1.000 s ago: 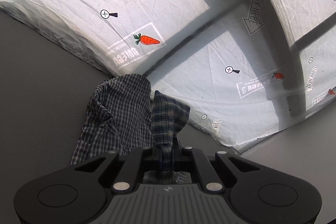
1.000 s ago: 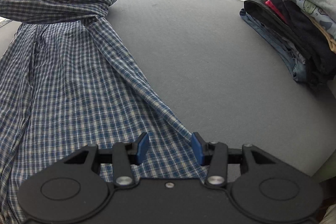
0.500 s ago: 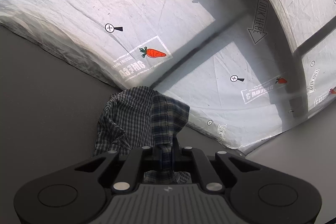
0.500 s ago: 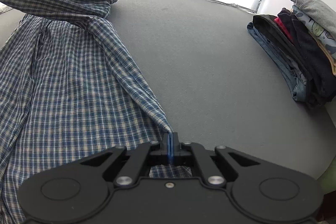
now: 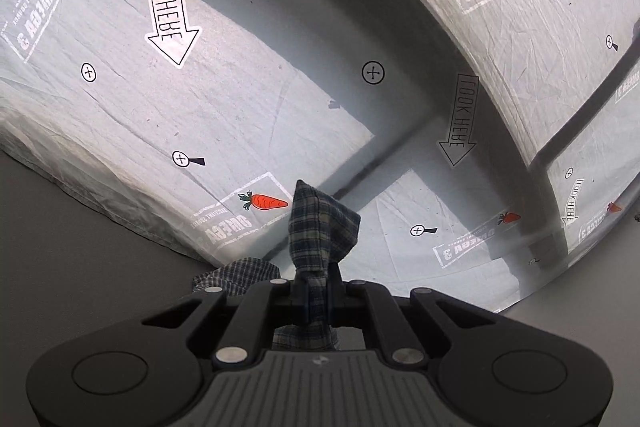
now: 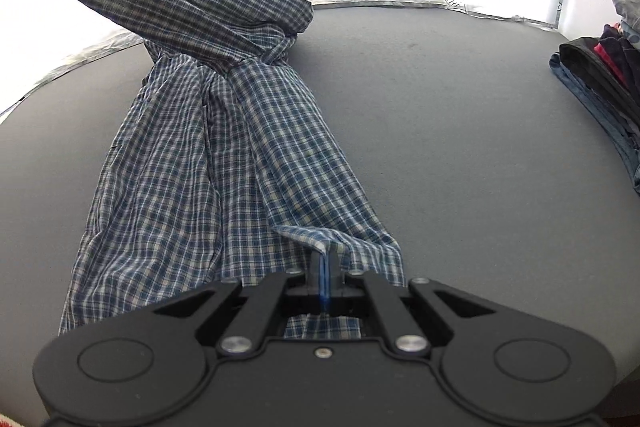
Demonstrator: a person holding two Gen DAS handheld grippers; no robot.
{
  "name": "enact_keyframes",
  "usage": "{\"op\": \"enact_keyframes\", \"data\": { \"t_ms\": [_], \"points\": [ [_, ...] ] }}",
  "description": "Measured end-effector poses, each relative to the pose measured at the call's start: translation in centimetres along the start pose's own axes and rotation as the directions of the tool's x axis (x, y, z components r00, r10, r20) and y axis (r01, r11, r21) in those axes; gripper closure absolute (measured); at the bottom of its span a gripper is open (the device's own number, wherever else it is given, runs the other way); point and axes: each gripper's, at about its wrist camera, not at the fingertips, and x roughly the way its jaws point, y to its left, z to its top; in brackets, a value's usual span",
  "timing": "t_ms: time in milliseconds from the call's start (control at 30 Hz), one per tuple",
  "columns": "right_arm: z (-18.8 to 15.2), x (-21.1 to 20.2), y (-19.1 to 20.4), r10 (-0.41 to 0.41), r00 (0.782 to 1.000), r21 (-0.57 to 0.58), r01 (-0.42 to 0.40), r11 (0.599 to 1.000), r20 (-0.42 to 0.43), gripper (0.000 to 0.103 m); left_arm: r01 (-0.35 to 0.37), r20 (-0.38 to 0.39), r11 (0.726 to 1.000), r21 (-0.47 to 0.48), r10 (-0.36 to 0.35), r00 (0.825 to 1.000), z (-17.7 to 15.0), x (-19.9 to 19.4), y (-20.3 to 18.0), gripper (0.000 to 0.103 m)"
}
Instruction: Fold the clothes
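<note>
Pinching the plaid shirt [image 6: 224, 163], left gripper [image 5: 316, 291] and right gripper [image 6: 325, 273] face mirrored "OMEGA 3" sheeting [image 5: 240, 115].

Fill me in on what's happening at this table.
A person is folding a blue plaid shirt with two handheld grippers. The right gripper is shut on a fold at the shirt's near edge, and the left gripper is shut on a bunched end of it, held up off the grey table. A pile of other clothes sits at the right.
</note>
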Motion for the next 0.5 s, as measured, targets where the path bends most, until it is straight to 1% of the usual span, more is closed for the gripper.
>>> {"op": "enact_keyframes", "data": {
  "t_ms": [67,167,233,500],
  "points": [
    [0.0,0.3,0.8,0.055,0.998,0.024,-0.054,0.998,-0.015,0.103,-0.022,0.006,1.000,-0.009,0.022,1.000,0.2,-0.2,0.8,0.096],
    [-0.1,1.0,1.9,0.099,0.994,0.040,-0.097,0.994,-0.042,0.103,-0.058,0.005,0.998,-0.032,0.059,0.998,0.2,-0.4,2.3,0.096],
    [-0.1,1.5,2.4,0.104,0.993,0.032,-0.102,0.994,-0.056,0.103,-0.081,0.001,0.996,-0.043,0.081,0.997,0.0,-0.5,3.4,0.096],
    [0.1,2.8,2.8,0.125,0.987,0.079,-0.118,0.990,-0.100,0.103,-0.168,-0.011,0.985,-0.047,0.168,0.986,-0.8,-1.0,6.6,0.096]
  ]
}}
